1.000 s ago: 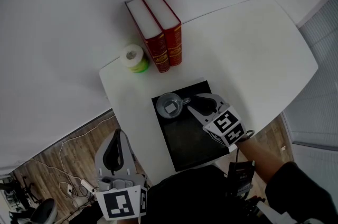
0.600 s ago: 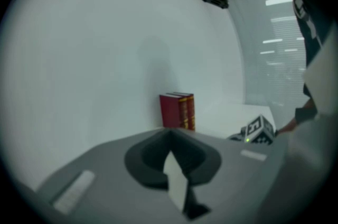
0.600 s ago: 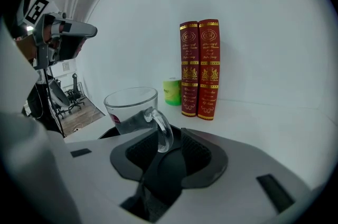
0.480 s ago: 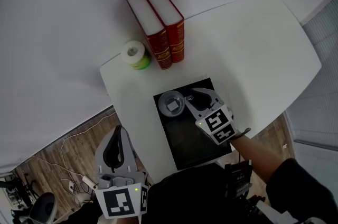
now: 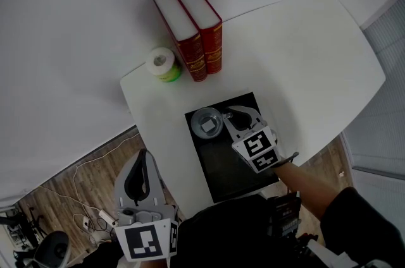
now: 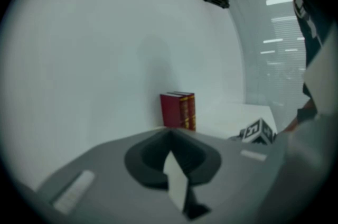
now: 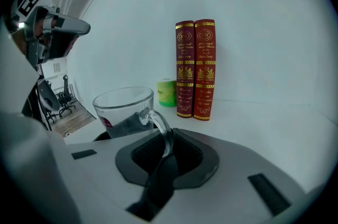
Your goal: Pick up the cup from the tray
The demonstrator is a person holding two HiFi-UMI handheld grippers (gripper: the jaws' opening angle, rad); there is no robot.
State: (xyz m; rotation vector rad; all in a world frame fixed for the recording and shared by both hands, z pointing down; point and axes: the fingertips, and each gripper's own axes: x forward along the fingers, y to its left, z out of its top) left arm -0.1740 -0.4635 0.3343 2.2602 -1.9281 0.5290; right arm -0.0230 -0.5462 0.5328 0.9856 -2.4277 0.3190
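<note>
Grasp step, lift not yet done. My right gripper (image 7: 166, 151) has just been closing its jaws, and the handle (image 7: 158, 128) of the glass cup (image 5: 205, 123) sits between them; in the right gripper view the jaws look clamped on that handle, so I call it gripped. The cup rests upright on the black tray (image 5: 229, 170), at the tray's far left corner, base down as far as I can tell. The tray lies against the near edge of the white table (image 5: 304, 52), toward the table's left side. My left gripper (image 5: 143, 159) hangs off the table beyond its left edge, over the wood floor (image 5: 69, 194), jaws together with nothing in them, well apart from the tray. Next move as I judge it: raise straight up off the tray with the wrist held steady, since a handle-only hold may let the cup swing or tip, and a thin glass handle could slip between the pads. The cup looks empty, though I can't tell for sure through the glass. Room: plenty of bare table to the right and toward the far right corner, nothing above the cup. Two red books (image 5: 190, 30) stand at the far edge near the far left corner, with a green and white roll (image 5: 161, 64) just beside them at that corner, both well apart from the tray, so a vertical lift is clear. Watch the tray's rim and the table's left edge, near the cup
</note>
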